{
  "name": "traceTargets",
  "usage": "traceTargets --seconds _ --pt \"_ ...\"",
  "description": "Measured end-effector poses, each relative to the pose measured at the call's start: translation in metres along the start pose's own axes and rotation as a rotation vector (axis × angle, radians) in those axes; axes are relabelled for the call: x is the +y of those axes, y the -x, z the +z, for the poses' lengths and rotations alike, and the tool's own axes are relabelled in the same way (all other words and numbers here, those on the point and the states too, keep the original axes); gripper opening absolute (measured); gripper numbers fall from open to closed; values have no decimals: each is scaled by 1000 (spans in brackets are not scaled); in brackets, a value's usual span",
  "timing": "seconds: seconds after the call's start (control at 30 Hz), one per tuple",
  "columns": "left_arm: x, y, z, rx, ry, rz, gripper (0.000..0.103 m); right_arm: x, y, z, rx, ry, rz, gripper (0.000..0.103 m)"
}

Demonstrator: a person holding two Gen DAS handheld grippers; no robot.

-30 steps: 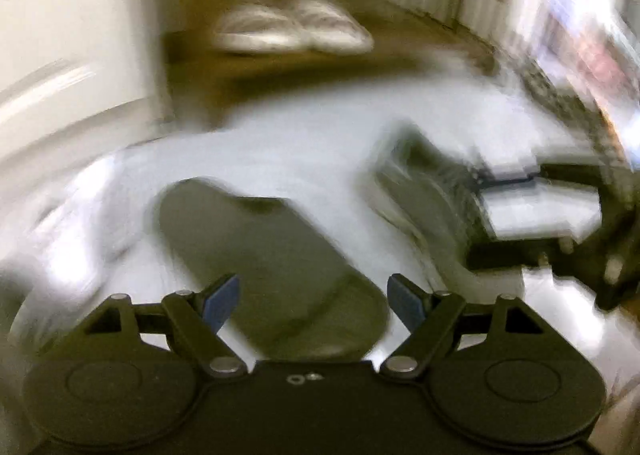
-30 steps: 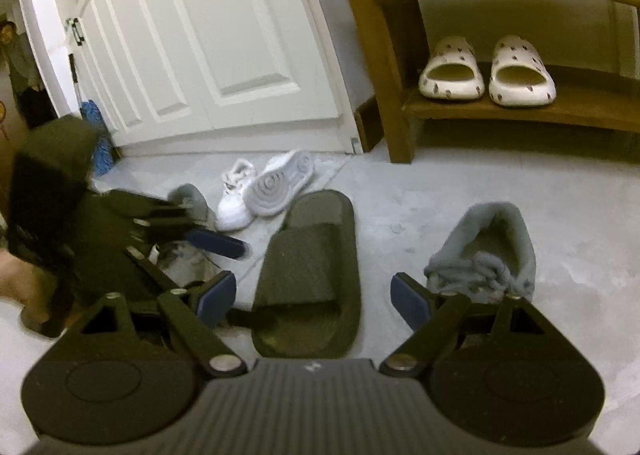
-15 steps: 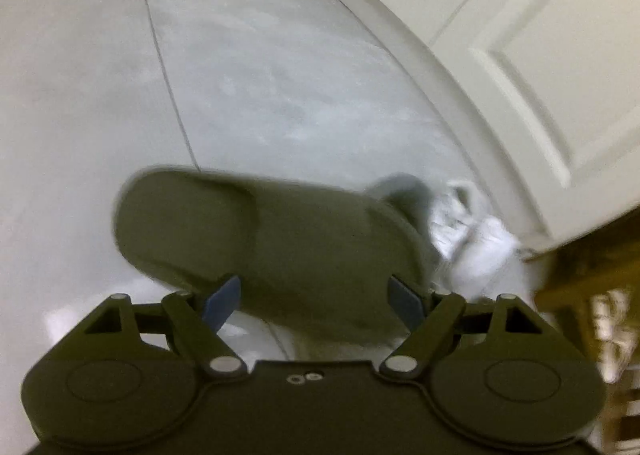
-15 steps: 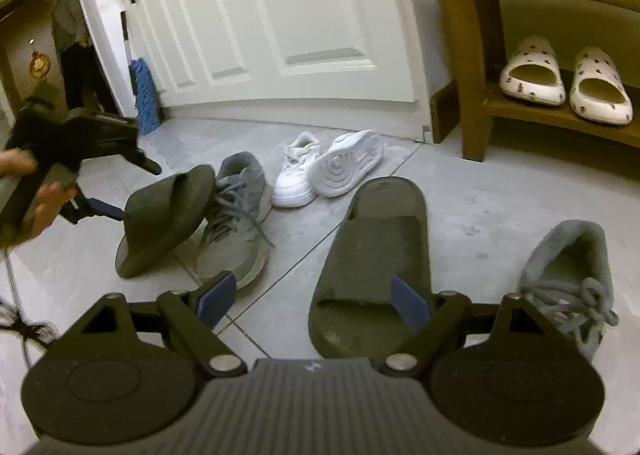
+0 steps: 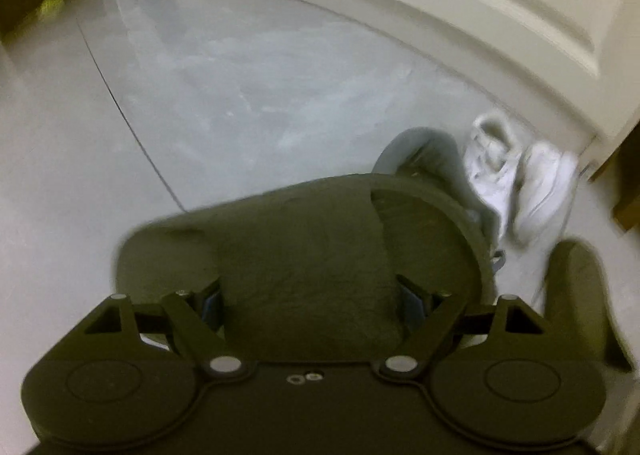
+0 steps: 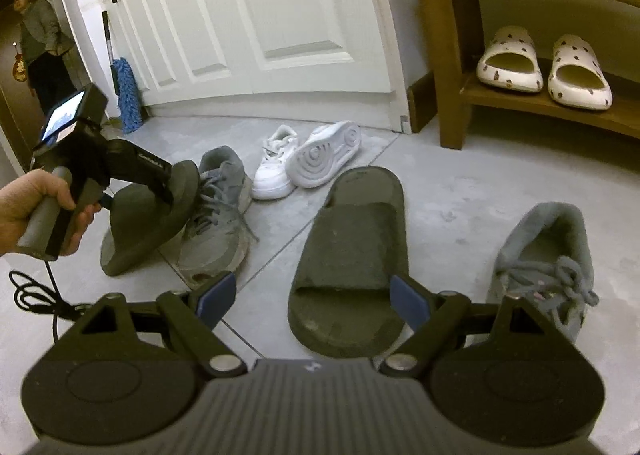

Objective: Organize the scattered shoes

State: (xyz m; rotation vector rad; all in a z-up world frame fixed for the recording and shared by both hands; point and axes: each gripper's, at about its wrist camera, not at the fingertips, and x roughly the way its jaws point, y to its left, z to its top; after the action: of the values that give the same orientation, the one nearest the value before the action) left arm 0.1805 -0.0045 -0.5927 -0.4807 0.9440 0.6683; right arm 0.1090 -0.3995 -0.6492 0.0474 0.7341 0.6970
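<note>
The left gripper (image 5: 310,297) clasps one slide (image 6: 148,223), tilted against a laced sneaker (image 6: 218,215) — two small sneakers (image 6: 304,159) behind. Right of them lies the second slide (image 6: 352,247), another sneaker (image 6: 548,267) beyond; two clogs (image 6: 544,69) on the shelf (image 6: 532,105).

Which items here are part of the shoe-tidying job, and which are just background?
Job: dark slide astride the left gripper; second dark slide; two grey sneakers; white sneakers; wooden rack holding spotted slides.
Background: blue duster, white doors, bystander, cable.
</note>
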Motion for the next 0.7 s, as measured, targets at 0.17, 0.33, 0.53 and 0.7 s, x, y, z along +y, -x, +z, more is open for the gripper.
traceTargets --seconds 0.17,0.33,0.53,0.7 --pt "3 17 -13 -176 -112 -32 77 2 -1 -3 -1 20 -2 87" --pt "8 44 -16 -288 -175 -60 77 5 -8 1 -7 32 12 87" --pt "-11 106 -27 -498 -459 -150 75 11 -16 17 -55 128 3 87" --pt "-36 145 -39 -591 -679 -254 75 24 -60 56 61 380 -49 87"
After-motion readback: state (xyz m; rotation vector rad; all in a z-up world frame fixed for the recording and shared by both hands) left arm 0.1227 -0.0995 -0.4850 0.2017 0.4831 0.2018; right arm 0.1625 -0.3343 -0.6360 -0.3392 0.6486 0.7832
